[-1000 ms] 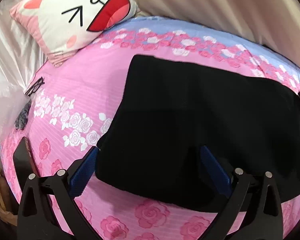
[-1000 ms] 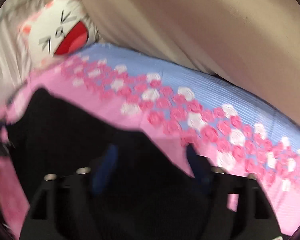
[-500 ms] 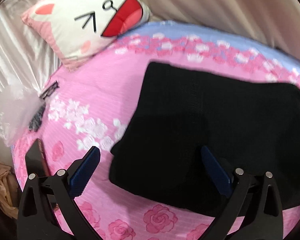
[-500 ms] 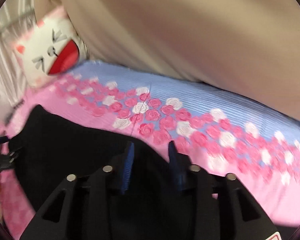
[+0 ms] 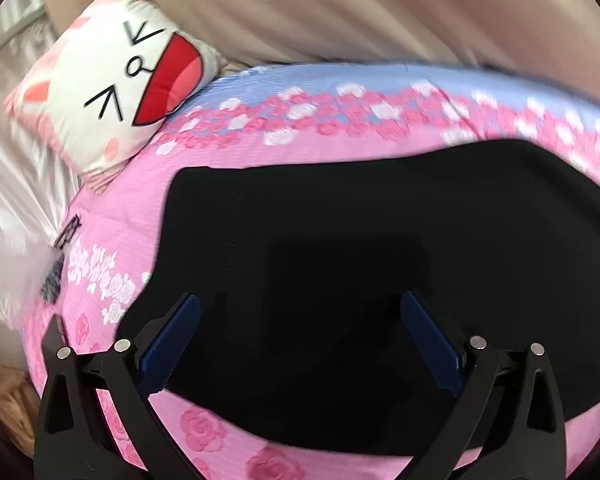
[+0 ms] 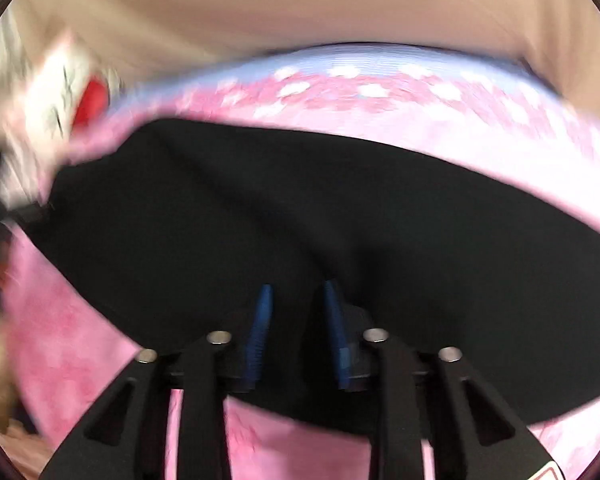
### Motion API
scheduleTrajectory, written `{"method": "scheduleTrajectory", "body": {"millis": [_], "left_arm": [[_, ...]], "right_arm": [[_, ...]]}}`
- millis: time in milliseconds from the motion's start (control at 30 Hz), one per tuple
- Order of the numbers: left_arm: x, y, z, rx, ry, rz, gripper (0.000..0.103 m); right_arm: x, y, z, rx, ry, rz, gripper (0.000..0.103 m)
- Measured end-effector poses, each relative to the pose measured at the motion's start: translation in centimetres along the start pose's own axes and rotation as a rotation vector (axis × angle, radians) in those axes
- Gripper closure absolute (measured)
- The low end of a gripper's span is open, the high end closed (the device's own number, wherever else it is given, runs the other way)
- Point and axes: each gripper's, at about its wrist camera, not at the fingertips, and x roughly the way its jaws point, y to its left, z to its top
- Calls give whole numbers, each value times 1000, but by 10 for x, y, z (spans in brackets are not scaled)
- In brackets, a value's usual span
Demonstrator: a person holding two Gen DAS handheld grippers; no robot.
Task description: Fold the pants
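While spread across the pink rose-print bedspread (image 5: 148, 200), black pants (image 5: 360, 272) noted lying flat as a broad dark panel, left edge near the white-flower band, far edge short of the blue strip along the bed's far side. Left gripper (image 5: 300, 320) observed above the near part of the pants, jaws wide apart, blue pads (image 5: 172, 344) well separated, no fabric pinched between them. Right gripper (image 6: 296, 320) observed over the near edge of the pants (image 6: 340, 208); jaws just been closing, now standing narrow, blue pads (image 6: 260, 328) close together with a raised ridge of black cloth running up between them. Firm pinch on that ridge not confirmable: right view heavily blurred. Crease visible running from the right gripper diagonally toward the upper left of the garment. Cartoon-face pillow (image 5: 120, 80) recorded at the bed's far left corner, clear of the pants. Dark phone (image 5: 54, 336) recorded on the bedspread's left edge, just beside the left gripper's outer finger. Beige wall (image 5: 340, 12) behind.
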Motion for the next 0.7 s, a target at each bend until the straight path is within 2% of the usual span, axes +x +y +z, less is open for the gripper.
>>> {"method": "scheduleTrajectory", "body": {"millis": [33, 100, 200, 300, 367, 400, 433, 500, 533, 567, 600, 667, 700], "left_arm": [[8, -9, -3, 31, 33, 47, 5], [5, -13, -9, 35, 9, 89, 5], [-9, -16, -13, 35, 32, 119, 5], [-49, -40, -5, 34, -44, 40, 5], [-73, -74, 3, 68, -101, -20, 5], [-77, -91, 6, 86, -109, -40, 5], [-78, -114, 7, 125, -101, -62, 5], [-69, -151, 2, 206, -67, -66, 5], [-61, -166, -4, 245, -37, -43, 5], [-56, -173, -9, 263, -32, -22, 5], [-59, -175, -13, 262, -67, 1, 5], [-62, -174, -17, 284, -73, 8, 5], [-63, -173, -16, 284, -60, 1, 5]], "right_arm": [[-7, -7, 1, 31, -6, -15, 82], [-29, -9, 4, 11, -75, -74, 77], [-40, -22, 24, 47, -114, -86, 75], [-22, -18, 45, 21, -93, -31, 76], [2, 10, 65, -59, -64, 74, 81], [21, 27, 73, -98, -33, 125, 82], [33, 38, 78, -128, -9, 138, 85], [66, 50, 87, -195, 33, 75, 88], [76, 40, 91, -202, 39, 36, 91], [75, 26, 94, -182, 36, 84, 94], [69, 2, 97, -141, 29, 72, 103], [49, -40, 96, -111, -20, -57, 102], [40, -62, 94, -70, -27, -115, 96]]}}
